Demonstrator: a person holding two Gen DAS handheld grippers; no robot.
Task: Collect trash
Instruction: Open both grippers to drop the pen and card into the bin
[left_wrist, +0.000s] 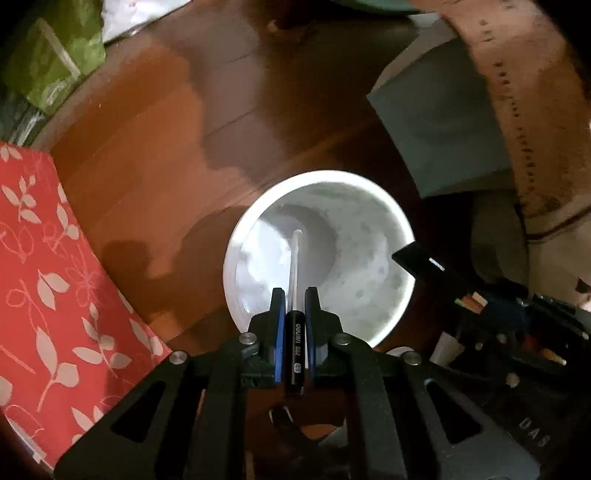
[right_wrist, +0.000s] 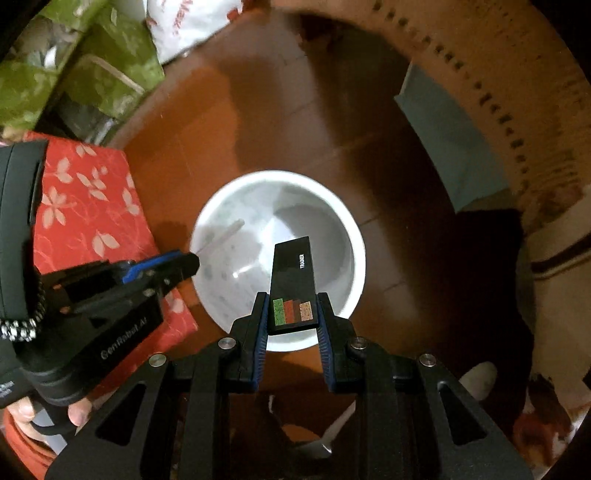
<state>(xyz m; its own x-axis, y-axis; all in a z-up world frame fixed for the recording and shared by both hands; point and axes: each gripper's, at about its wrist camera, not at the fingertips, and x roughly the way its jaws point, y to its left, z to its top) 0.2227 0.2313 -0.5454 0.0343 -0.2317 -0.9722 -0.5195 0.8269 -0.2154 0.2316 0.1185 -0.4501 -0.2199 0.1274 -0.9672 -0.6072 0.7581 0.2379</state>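
Observation:
A white round bin (left_wrist: 369, 192) stands on the wooden floor below both grippers; in the right wrist view the bin (right_wrist: 347, 229) fills the centre. My left gripper (left_wrist: 294, 295) is shut on a black pen (left_wrist: 294, 350) whose clear barrel points down into the bin. My right gripper (right_wrist: 291, 301) is shut on a flat black box (right_wrist: 293, 280) with green, brown and tan colour patches; its far end hangs over the bin's mouth. In the right wrist view the left gripper (right_wrist: 192, 264) reaches over the bin's left rim. The black box (left_wrist: 417, 260) also shows over the bin's right rim.
A red box with white leaf print (left_wrist: 48, 288) lies left of the bin. Green patterned bags (right_wrist: 92, 66) and a white plastic bag (right_wrist: 188, 26) sit at the far left. A grey-blue panel (left_wrist: 439, 129) and a brown perforated band (left_wrist: 517, 110) stand to the right. A hand (right_wrist: 79, 411) holds the left gripper.

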